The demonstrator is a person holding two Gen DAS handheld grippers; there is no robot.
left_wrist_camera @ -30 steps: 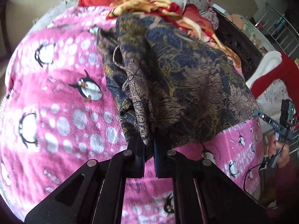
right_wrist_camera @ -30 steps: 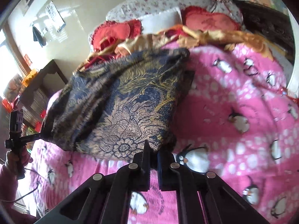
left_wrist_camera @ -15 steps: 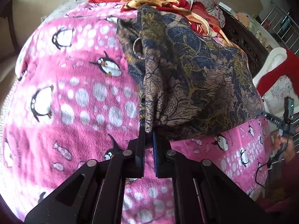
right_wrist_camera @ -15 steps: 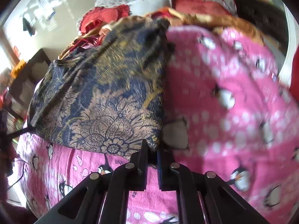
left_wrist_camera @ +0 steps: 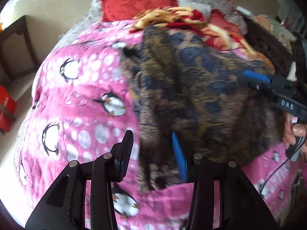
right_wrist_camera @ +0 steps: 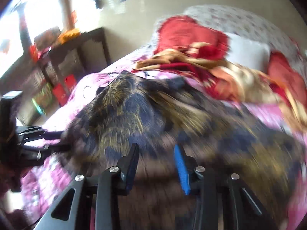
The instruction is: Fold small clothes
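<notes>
A dark blue and gold patterned garment (left_wrist_camera: 191, 95) lies on the pink penguin blanket (left_wrist_camera: 76, 99). My left gripper (left_wrist_camera: 152, 153) hangs over the garment's near left edge. Its jaws are opening, and the cloth edge lies loose between them with neither pad pressing on it. In the right wrist view, which is blurred, the garment (right_wrist_camera: 153, 118) fills the middle. My right gripper (right_wrist_camera: 156, 164) is right above it with its jaws opening and only cloth beneath them. The right gripper (left_wrist_camera: 268, 84) also shows at the garment's right side, held by a hand (left_wrist_camera: 293, 134).
A crumpled gold and red cloth (left_wrist_camera: 191, 23) and red pillows (left_wrist_camera: 134, 3) lie at the head of the bed. A dark shelf unit (right_wrist_camera: 67, 61) stands by the wall beside the bed. A red box (left_wrist_camera: 5, 103) sits on the floor at the left.
Both grippers were shut on the garment's near corners and now stand open with the cloth released. The right gripper has swung sideways over the garment, which now lies narrower on the blanket.
</notes>
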